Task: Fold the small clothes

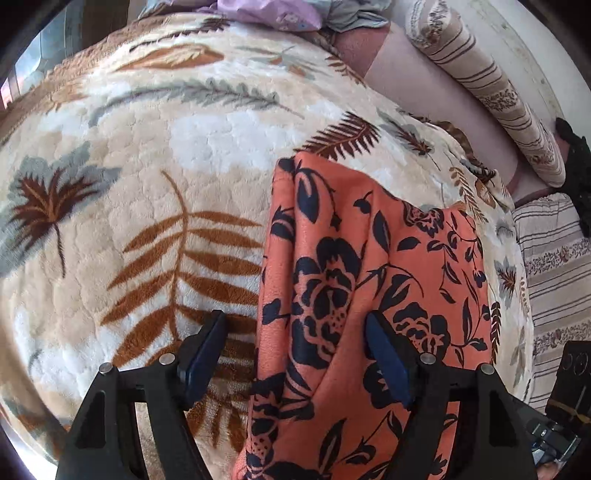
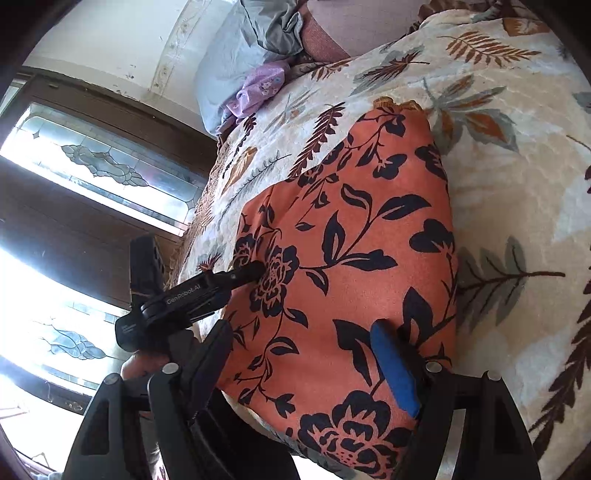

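Observation:
An orange garment with dark navy flowers (image 1: 354, 295) lies folded on the leaf-patterned blanket (image 1: 147, 184); it also shows in the right wrist view (image 2: 351, 258). My left gripper (image 1: 295, 354) is open, its right finger over the garment's left part and its left finger over the blanket. My right gripper (image 2: 306, 365) is open, its jaws spread over the garment's near edge. The left gripper shows from the side in the right wrist view (image 2: 255, 271), its tip touching the garment's left side.
A lilac garment (image 1: 266, 13) and grey-blue clothes (image 2: 236, 55) lie at the far end of the bed. A striped bolster (image 1: 480, 85) lies along the wall on the right. A dark-framed window (image 2: 92, 177) stands beside the bed.

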Demonstrator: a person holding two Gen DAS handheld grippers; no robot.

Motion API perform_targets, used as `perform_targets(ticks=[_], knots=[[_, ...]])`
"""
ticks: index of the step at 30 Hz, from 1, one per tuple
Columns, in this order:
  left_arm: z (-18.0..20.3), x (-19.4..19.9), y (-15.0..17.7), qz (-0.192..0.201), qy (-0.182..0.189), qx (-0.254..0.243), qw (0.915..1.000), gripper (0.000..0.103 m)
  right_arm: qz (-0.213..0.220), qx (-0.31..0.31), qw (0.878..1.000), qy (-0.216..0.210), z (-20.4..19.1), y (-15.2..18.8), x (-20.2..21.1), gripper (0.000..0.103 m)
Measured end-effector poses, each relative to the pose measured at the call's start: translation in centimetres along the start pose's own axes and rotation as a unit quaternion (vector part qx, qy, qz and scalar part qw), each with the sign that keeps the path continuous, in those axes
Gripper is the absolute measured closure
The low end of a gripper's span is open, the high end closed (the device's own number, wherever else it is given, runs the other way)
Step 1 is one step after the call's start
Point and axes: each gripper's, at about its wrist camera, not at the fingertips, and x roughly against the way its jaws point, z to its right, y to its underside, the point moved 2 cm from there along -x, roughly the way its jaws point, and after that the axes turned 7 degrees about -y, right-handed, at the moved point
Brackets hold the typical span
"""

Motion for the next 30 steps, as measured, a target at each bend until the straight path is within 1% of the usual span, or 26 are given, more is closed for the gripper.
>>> perform_targets(ticks=[2,4,5,7,9,12,15,22,30], knots=[[1.1,1.9,0.4,0.037,-0.035,-0.028,0.9983,0.025,0.000,-0.005,1.000,-0.005,0.3,0.0,0.0,0.023],[2.1,3.8,0.8,0.072,-0.057,-0.056,0.9942,0.025,-0.001,0.001,1.000,-0.002,0.2,0.1,-0.1,0.023],[2.1,4.5,0.9,0.085,-0.067,-0.062,0.9922,0.025,-0.002,0.004,1.000,0.001,0.1,0.2,-0.1,0.023],[2.3,5.4,1.0,0.098,-0.079,-0.071,0.9895,0.025,-0.001,0.004,1.000,0.008,-0.2,0.3,-0.1,0.023],[2.4,5.8,1.1,0.106,-0.093,-0.075,0.9872,0.025,0.001,0.004,1.000,0.014,-0.5,0.4,0.0,0.023],[1.8,6.4,0.9,0.110,-0.103,-0.075,0.9857,0.025,0.009,0.001,1.000,0.017,-0.8,0.7,0.7,0.023],[1.6,6.9,1.4,0.111,-0.099,-0.072,0.9863,0.025,0.015,-0.001,1.000,0.019,-1.0,1.0,1.4,0.023],[2.0,7.8,2.2,0.119,-0.106,-0.080,0.9840,0.025,0.033,-0.006,0.999,0.019,-0.8,1.6,3.4,0.023],[2.4,8.1,2.5,0.120,-0.110,-0.090,0.9826,0.025,0.053,-0.025,0.998,0.018,0.7,1.8,5.5,0.023]])
